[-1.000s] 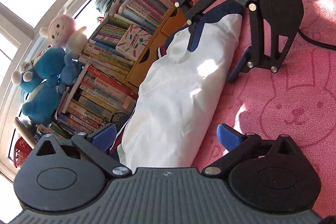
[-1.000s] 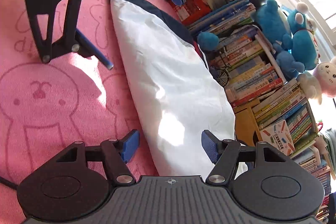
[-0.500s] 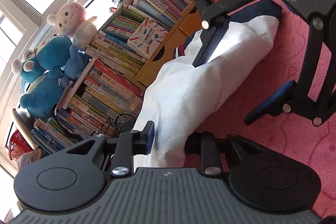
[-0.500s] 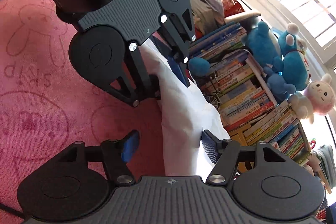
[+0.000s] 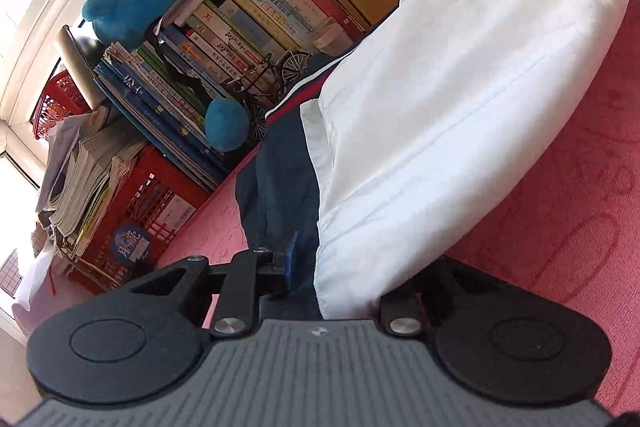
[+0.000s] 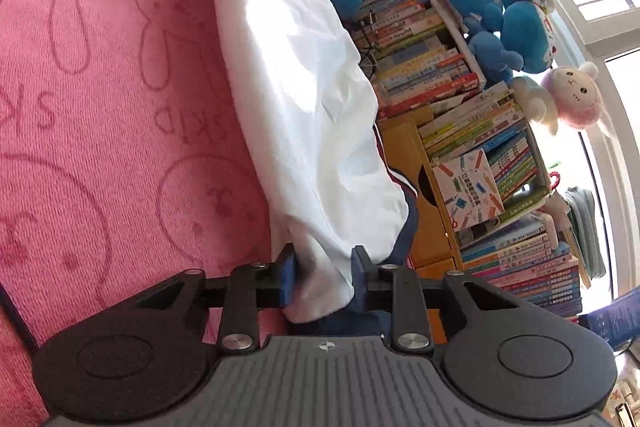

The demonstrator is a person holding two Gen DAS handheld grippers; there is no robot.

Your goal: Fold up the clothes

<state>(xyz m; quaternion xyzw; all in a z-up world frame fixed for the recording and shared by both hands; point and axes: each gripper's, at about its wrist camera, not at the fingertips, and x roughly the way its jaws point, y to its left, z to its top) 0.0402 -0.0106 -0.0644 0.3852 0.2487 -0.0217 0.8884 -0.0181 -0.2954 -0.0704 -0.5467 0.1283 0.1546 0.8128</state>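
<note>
A white garment (image 5: 460,99) with a navy part (image 5: 280,187) and red trim lies in a long fold on the pink rabbit-print carpet (image 5: 580,195). In the left wrist view my left gripper (image 5: 344,279) is shut on the garment's near end. One blue pad (image 5: 291,257) shows against the navy cloth, and white cloth hides the other finger. In the right wrist view the garment (image 6: 292,67) runs away from me. My right gripper (image 6: 322,279) is shut on its near end, with white cloth bunched between the pads (image 6: 287,279).
Along the garment's far side stand stacked books (image 6: 432,39), a yellow drawer box (image 6: 416,163), blue plush toys (image 6: 500,3), a pink rabbit plush (image 6: 576,95) and a red crate (image 5: 140,219) of papers. A small bicycle model (image 5: 276,79) sits by the books. Pink carpet (image 6: 100,107) spreads on the other side.
Both grippers were open a second ago; now each is shut on one end of the garment. The other gripper, large in each view half a second ago, no longer fills the frame.
</note>
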